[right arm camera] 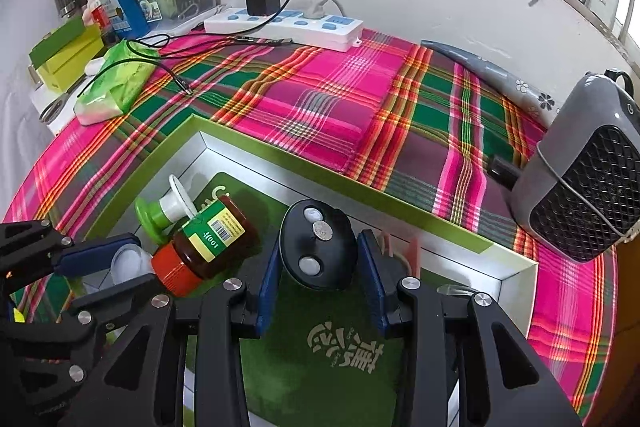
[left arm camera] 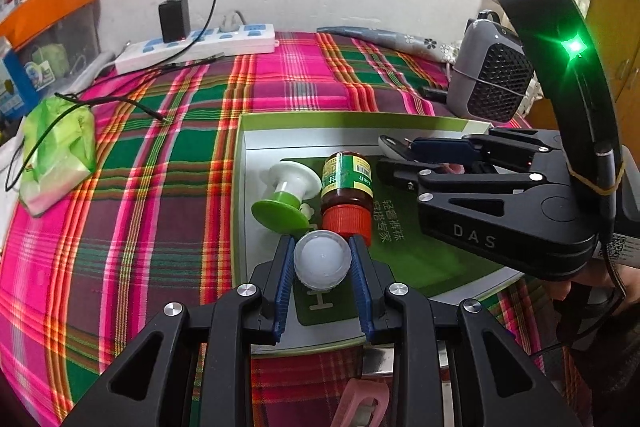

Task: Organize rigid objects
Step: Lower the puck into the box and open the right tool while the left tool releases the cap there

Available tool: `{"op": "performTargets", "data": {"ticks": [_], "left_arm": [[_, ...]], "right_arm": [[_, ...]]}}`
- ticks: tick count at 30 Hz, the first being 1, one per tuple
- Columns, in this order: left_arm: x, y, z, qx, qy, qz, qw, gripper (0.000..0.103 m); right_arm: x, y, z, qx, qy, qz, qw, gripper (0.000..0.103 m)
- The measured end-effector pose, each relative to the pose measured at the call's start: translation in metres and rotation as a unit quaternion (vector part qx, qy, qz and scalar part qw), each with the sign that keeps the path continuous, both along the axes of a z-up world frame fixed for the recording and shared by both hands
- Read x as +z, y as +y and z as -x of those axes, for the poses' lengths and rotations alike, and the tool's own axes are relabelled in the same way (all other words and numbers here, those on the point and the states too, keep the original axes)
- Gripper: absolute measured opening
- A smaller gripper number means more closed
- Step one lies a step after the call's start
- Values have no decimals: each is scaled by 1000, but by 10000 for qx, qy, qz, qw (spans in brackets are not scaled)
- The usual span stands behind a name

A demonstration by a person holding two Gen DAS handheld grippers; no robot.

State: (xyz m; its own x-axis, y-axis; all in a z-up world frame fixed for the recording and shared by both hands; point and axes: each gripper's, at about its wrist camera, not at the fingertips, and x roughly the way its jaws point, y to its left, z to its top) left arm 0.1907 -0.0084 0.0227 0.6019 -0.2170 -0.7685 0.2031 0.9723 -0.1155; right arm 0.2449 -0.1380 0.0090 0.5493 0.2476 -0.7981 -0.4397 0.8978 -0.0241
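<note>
A green-rimmed box (left arm camera: 360,119) (right arm camera: 400,211) lies on the plaid cloth. Inside it lie a brown bottle with a red cap (left arm camera: 346,193) (right arm camera: 208,247) and a green-and-white spool-shaped object (left arm camera: 286,197) (right arm camera: 160,217). My left gripper (left arm camera: 322,259) (right arm camera: 120,267) is shut on a white round cap (left arm camera: 323,261) just above the box floor, beside the bottle's red cap. My right gripper (right arm camera: 316,255) (left arm camera: 390,157) is shut on a black oval key fob (right arm camera: 316,251) with grey buttons, held over the box's right half.
A grey mesh-fronted device (left arm camera: 490,79) (right arm camera: 588,179) stands right of the box. A white power strip (left arm camera: 196,47) (right arm camera: 284,23) with a black charger lies by the wall. A green tissue pack (left arm camera: 56,151) (right arm camera: 116,83) and loose cables lie left. A pink object (left arm camera: 360,403) shows below the left gripper.
</note>
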Motion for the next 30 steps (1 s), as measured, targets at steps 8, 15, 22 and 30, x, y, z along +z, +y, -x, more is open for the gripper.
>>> {"op": "performTargets", "data": {"ticks": [8,15,22,30], "left_arm": [[-1,-1,-1,-24,18,-22,10000,27],[-3,-3,-1,-84,60,-58,9999,27],[-4,-5,-1,-91,62,-116,9999,27],[-4,-5,-1,-90,61,-140,9998,27]], "right_arm": [[-4,3,-2,59,42,45,10000,39],[-5,6,-3,114,100,153,9998,39],[-5,7,-3,128,115,166,9997,39],[-5,7,-4,129,121,157,9997,41]]}}
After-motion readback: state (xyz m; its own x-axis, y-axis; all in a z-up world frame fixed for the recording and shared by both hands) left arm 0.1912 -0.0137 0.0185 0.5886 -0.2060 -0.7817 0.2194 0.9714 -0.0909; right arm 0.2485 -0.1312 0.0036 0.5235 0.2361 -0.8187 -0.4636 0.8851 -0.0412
